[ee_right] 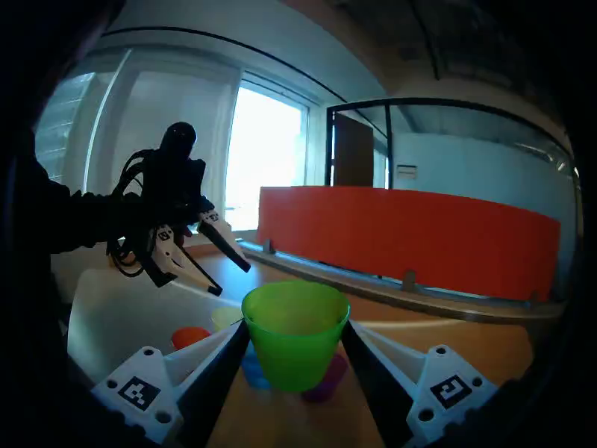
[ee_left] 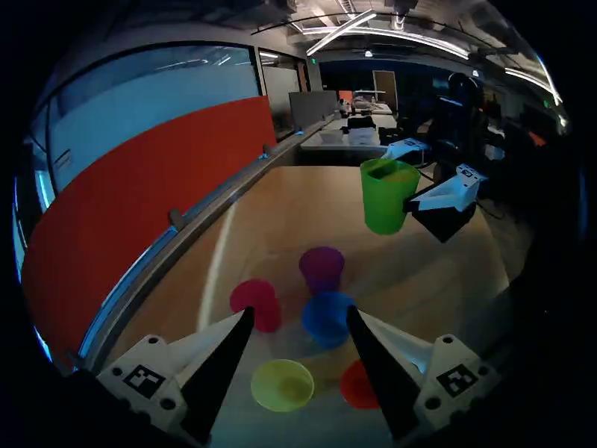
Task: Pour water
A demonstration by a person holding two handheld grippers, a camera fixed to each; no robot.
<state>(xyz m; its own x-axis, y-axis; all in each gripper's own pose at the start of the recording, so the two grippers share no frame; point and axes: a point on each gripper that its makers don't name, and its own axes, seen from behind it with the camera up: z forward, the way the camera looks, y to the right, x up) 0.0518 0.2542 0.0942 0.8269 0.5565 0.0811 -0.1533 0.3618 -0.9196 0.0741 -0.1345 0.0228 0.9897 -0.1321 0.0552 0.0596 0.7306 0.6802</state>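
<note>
Room: an open office with strip lights on the ceiling, glass walls and a bright window; an orange partition (ee_left: 149,194) (ee_right: 418,231) runs along one side of my desk, with a metal rail (ee_left: 194,224) at its foot.
Worktop: pale wood (ee_left: 298,209) (ee_right: 463,343).
My right gripper (ee_right: 295,328) (ee_left: 440,201): clamped on the green cup (ee_right: 296,336) (ee_left: 388,196), one finger pressing on each side of it just below the rim.
Green cup: upright and lifted off the worktop, above and beyond the cluster of other cups. In the left gripper view it hangs near the far right of the worktop.
Water: I cannot tell whether there is any in the green cup, since its inside is too dim in both views.
My left gripper (ee_left: 298,312) (ee_right: 232,280): fingers apart and holding nothing. It is poised in the air over the near cups, well apart from the green cup.
Cups on the worktop: a purple cup (ee_left: 322,267) (ee_right: 328,377) farthest from my left gripper; a pink cup (ee_left: 256,302) and a blue cup (ee_left: 327,317) (ee_right: 252,369) side by side just in front of my left fingertips; a yellow cup (ee_left: 282,384) (ee_right: 224,317) and an orange cup (ee_left: 357,384) (ee_right: 188,336) nearest, low between the fingers.
Yellow cup: mouth up, and it looks empty.
Pink cup: seems to stand mouth down, though I cannot be sure.
</note>
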